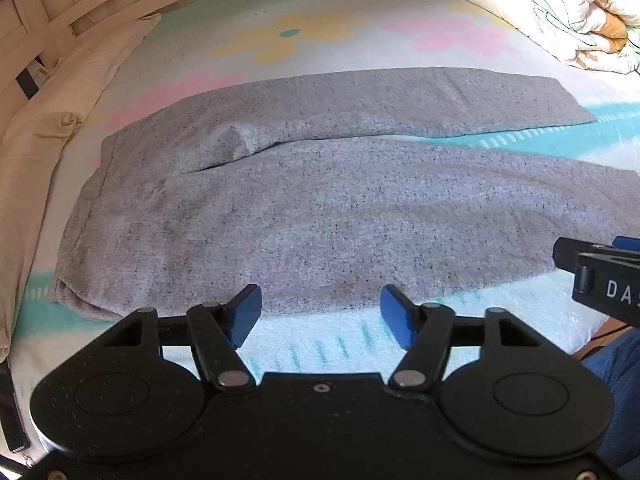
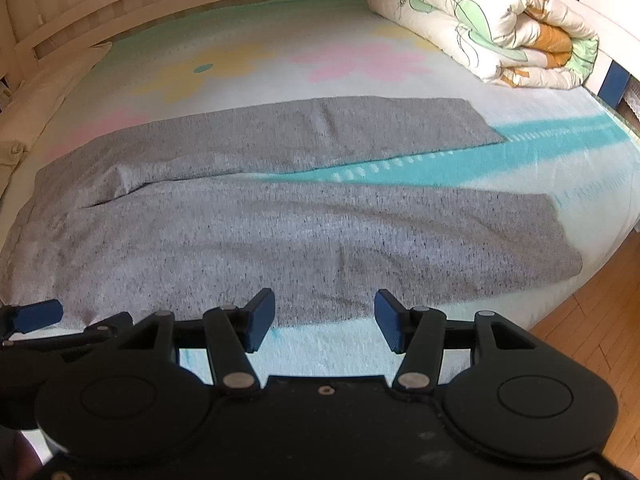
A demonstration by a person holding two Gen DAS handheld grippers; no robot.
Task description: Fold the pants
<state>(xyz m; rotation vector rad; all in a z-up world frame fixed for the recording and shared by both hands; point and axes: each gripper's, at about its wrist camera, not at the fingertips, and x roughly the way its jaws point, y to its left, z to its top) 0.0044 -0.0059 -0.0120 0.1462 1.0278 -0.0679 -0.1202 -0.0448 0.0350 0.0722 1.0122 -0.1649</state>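
One pair of grey pants (image 1: 304, 200) lies flat on the bed (image 1: 360, 40), its two legs spread apart towards one rolled quilt (image 2: 492, 24). One pillow (image 1: 60, 112) lies beyond the waistband. Two grippers, left (image 1: 320, 316) and right (image 2: 325, 318), hover at the pants' near edge, jaws wide, holding nothing.

A wide bed with a pale sheet (image 2: 248, 80) printed with pink and yellow flowers and teal bands fills the room. A cream slatted headboard (image 2: 120, 4) runs behind it, a rolled floral quilt (image 2: 500, 28) lies at the far corner, and warm wooden parquet floor (image 2: 592, 328) shows beside it.
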